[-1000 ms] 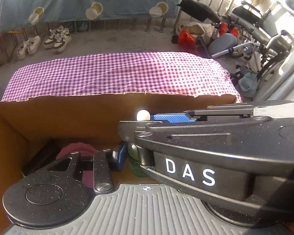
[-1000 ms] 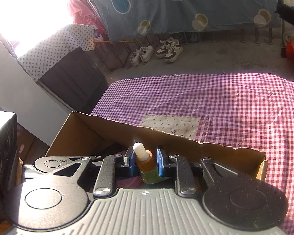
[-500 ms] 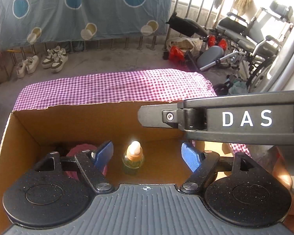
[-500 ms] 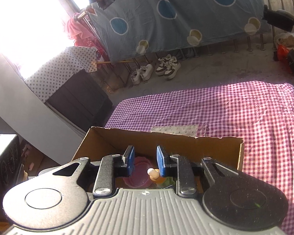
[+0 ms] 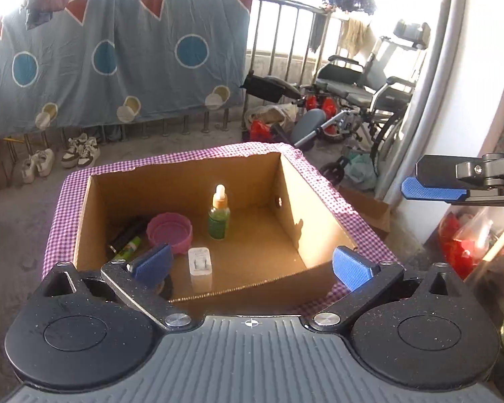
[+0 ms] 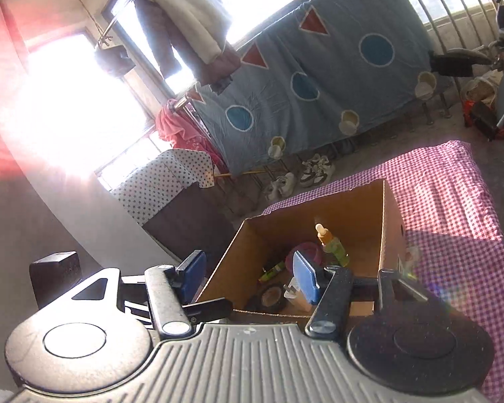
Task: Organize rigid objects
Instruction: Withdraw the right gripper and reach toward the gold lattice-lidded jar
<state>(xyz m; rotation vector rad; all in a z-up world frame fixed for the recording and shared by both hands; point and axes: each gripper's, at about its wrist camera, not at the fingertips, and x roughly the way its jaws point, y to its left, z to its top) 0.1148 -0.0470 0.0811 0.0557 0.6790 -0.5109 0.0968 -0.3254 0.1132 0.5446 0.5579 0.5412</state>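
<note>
An open cardboard box (image 5: 316, 198) (image 6: 391, 221) sits on a checked cloth. Inside it a green dropper bottle (image 5: 219, 213) (image 6: 332, 245) stands upright beside a pink round lid (image 5: 169, 231) (image 6: 305, 252), a white charger plug (image 5: 200, 263) (image 6: 294, 294) and a small green tube (image 5: 127, 248). My left gripper (image 5: 250, 263) hangs above the box's near edge, its jaws opening wide with nothing between them. My right gripper (image 6: 248, 277) is back at the box's near left corner, jaws opening and empty; one blue pad of it (image 5: 431, 189) shows at the right of the left wrist view.
The purple checked cloth (image 6: 453, 201) covers a low table. Behind are a blue patterned sheet (image 5: 117, 60) on a railing, shoes (image 5: 80, 151) on the floor and a wheelchair (image 5: 369, 100) at the right. A dark cabinet (image 6: 184, 221) stands left of the table.
Both grippers have pulled back and up out of the box. The right gripper let go of the dropper bottle, which now stands in the box. Both sets of jaws have spread apart.
</note>
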